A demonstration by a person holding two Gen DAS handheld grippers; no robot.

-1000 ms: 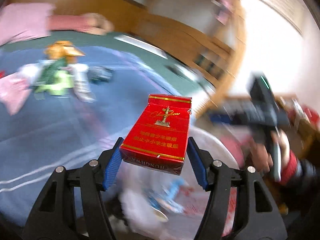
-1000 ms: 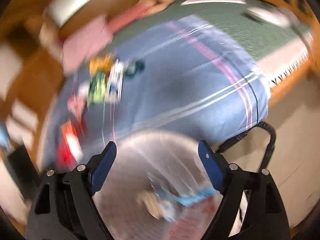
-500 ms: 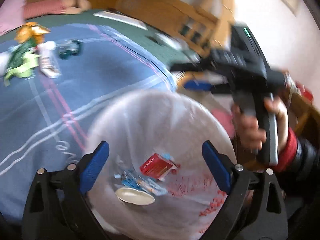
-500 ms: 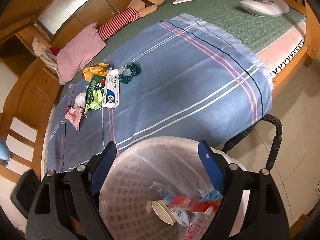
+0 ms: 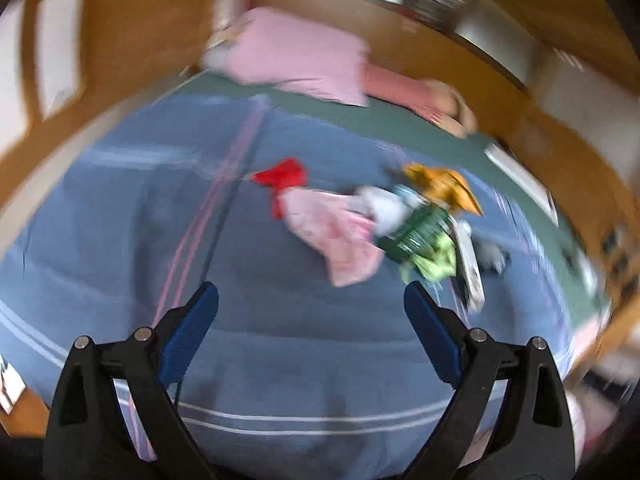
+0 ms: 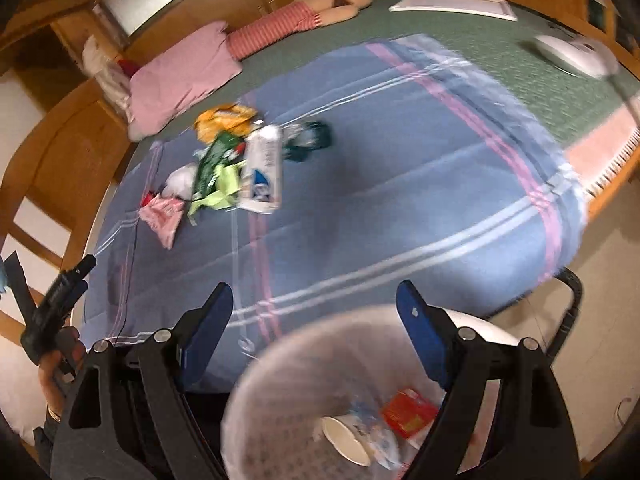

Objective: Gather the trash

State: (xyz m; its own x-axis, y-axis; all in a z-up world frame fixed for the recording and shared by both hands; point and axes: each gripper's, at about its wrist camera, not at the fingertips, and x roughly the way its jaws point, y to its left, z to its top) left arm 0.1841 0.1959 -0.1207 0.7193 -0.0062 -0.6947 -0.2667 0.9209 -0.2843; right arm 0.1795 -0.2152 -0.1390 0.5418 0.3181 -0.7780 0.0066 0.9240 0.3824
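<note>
Black angular gripper frames with silver screws, blue-padded fingers (image 5: 188, 332), a dark sleeve (image 6: 45, 440) at the wrist

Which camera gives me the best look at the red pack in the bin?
Right wrist: the red pack lies in the bin beside a paper cup. Left wrist faces the bed; neither pack nor bin shows there.

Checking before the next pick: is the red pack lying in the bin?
Yes: the right wrist view shows the red pack inside the bin, beside a paper cup.
</note>
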